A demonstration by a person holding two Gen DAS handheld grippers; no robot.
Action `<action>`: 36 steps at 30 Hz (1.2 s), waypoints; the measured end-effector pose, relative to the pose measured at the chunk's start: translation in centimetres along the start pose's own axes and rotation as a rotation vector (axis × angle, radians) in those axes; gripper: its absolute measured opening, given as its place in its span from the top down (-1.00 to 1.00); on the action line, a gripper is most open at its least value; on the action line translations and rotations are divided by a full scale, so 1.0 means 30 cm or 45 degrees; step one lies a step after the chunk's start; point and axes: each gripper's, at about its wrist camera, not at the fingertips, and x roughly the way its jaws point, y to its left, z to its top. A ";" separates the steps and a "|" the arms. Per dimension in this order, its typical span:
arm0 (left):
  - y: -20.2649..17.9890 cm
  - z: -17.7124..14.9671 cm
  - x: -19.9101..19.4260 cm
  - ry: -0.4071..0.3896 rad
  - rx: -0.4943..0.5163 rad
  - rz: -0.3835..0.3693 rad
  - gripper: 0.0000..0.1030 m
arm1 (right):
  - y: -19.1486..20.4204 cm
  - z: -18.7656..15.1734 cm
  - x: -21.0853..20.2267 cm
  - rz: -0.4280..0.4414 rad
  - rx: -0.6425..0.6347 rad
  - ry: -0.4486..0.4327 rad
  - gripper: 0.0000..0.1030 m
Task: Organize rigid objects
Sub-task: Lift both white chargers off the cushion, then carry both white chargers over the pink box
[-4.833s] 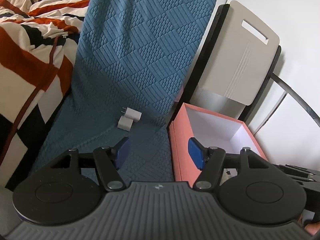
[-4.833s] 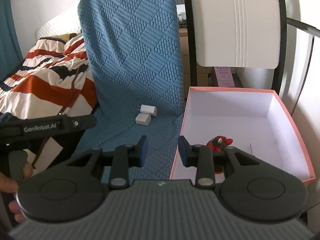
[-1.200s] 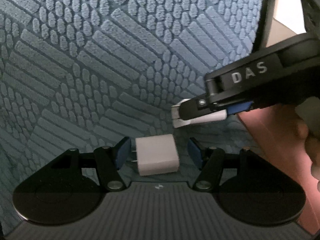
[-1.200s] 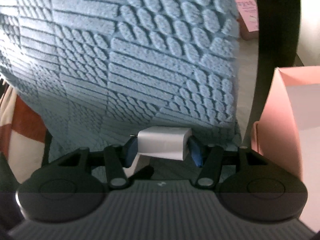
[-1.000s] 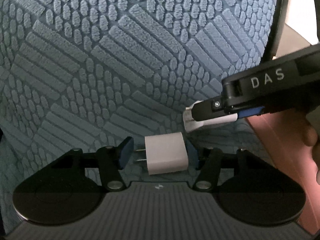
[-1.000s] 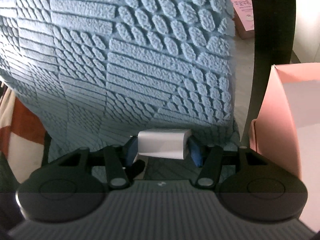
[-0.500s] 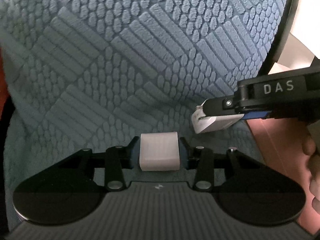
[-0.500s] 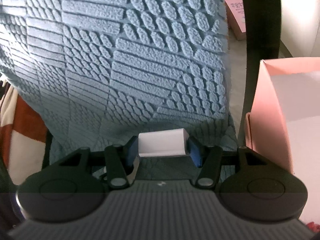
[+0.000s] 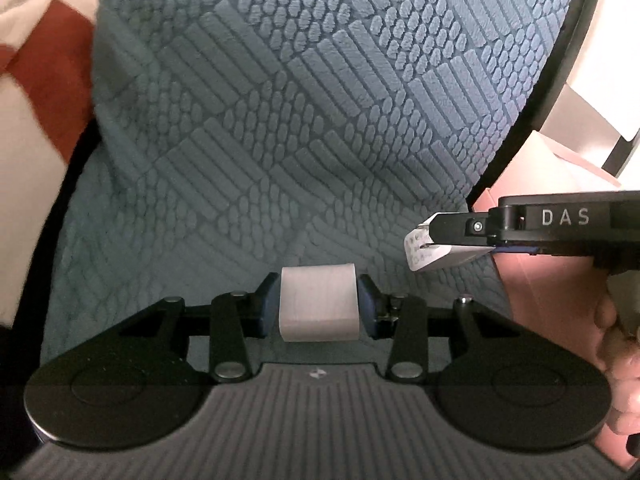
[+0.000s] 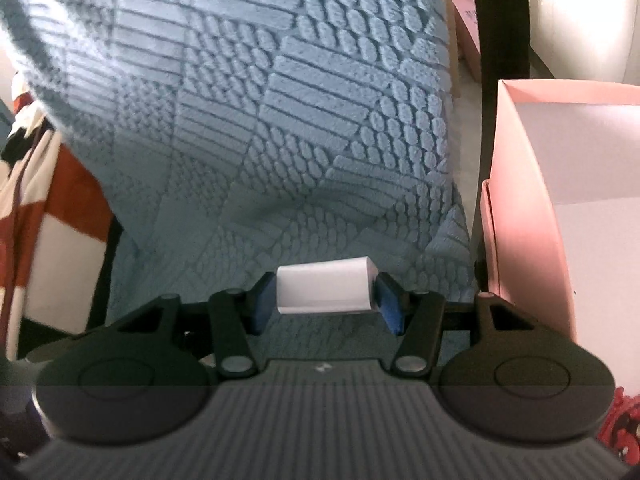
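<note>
Left gripper clamped on one white charger, right gripper clamped on another white charger, both above the blue textured cover.

Left wrist view: the white letters "DAS" stand on the black side of the right gripper. Small grey print covers the end face of the white charger it holds, too fine to read. Right wrist view: no legible text.
</note>
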 end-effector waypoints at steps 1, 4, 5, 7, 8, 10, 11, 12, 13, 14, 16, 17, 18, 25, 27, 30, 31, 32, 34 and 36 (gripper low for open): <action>0.002 -0.008 -0.012 0.001 -0.006 0.000 0.09 | 0.014 -0.013 -0.009 -0.002 -0.012 -0.003 -0.10; 0.001 -0.036 -0.039 0.001 -0.028 0.002 0.09 | 0.042 -0.041 -0.021 -0.004 -0.028 0.002 -0.10; 0.003 -0.046 -0.048 0.002 -0.035 0.000 0.09 | 0.032 -0.024 -0.004 -0.004 -0.029 0.007 -0.10; 0.009 -0.076 -0.091 0.003 -0.047 -0.003 0.09 | 0.044 -0.055 -0.013 -0.003 -0.041 0.015 -0.10; 0.012 -0.088 -0.106 0.005 -0.047 -0.003 0.09 | 0.049 -0.072 -0.018 -0.001 -0.050 0.021 -0.10; 0.020 -0.110 -0.130 0.012 -0.059 0.000 0.09 | 0.061 -0.102 -0.024 0.003 -0.066 0.034 -0.10; 0.024 -0.123 -0.145 0.017 -0.070 0.001 0.09 | 0.070 -0.123 -0.029 0.004 -0.077 0.040 -0.10; 0.029 -0.137 -0.164 0.020 -0.084 -0.001 0.09 | 0.073 -0.141 -0.040 0.004 -0.086 0.044 -0.10; 0.032 -0.150 -0.180 0.022 -0.093 -0.005 0.09 | 0.081 -0.163 -0.042 0.000 -0.097 0.052 -0.10; 0.034 -0.162 -0.194 0.023 -0.101 -0.008 0.09 | 0.088 -0.181 -0.047 -0.005 -0.107 0.061 -0.10; 0.039 -0.185 -0.221 0.022 -0.120 -0.010 0.09 | 0.106 -0.219 -0.047 -0.011 -0.131 0.073 -0.10; 0.040 -0.197 -0.236 0.024 -0.132 -0.010 0.09 | 0.113 -0.236 -0.050 -0.015 -0.143 0.077 -0.10; 0.040 -0.206 -0.248 0.025 -0.139 -0.010 0.09 | 0.119 -0.257 -0.055 -0.018 -0.152 0.077 -0.10; 0.033 -0.281 -0.301 0.045 -0.171 -0.015 0.09 | 0.146 -0.377 -0.116 -0.059 -0.241 0.089 -0.09; 0.029 -0.296 -0.313 0.046 -0.183 -0.021 0.09 | 0.151 -0.408 -0.122 -0.077 -0.264 0.093 -0.09; 0.020 -0.312 -0.325 0.051 -0.190 -0.026 0.09 | 0.142 -0.437 -0.128 -0.088 -0.248 0.111 -0.07; 0.018 -0.316 -0.328 0.053 -0.193 -0.027 0.09 | 0.136 -0.444 -0.131 -0.089 -0.238 0.114 -0.07; 0.016 -0.319 -0.329 0.055 -0.195 -0.028 0.09 | 0.129 -0.449 -0.136 -0.088 -0.231 0.118 -0.06; 0.013 -0.321 -0.329 0.059 -0.194 -0.027 0.09 | 0.120 -0.456 -0.148 -0.076 -0.217 0.115 -0.06; 0.014 -0.318 -0.324 0.062 -0.193 -0.021 0.09 | 0.119 -0.457 -0.157 -0.062 -0.206 0.107 -0.10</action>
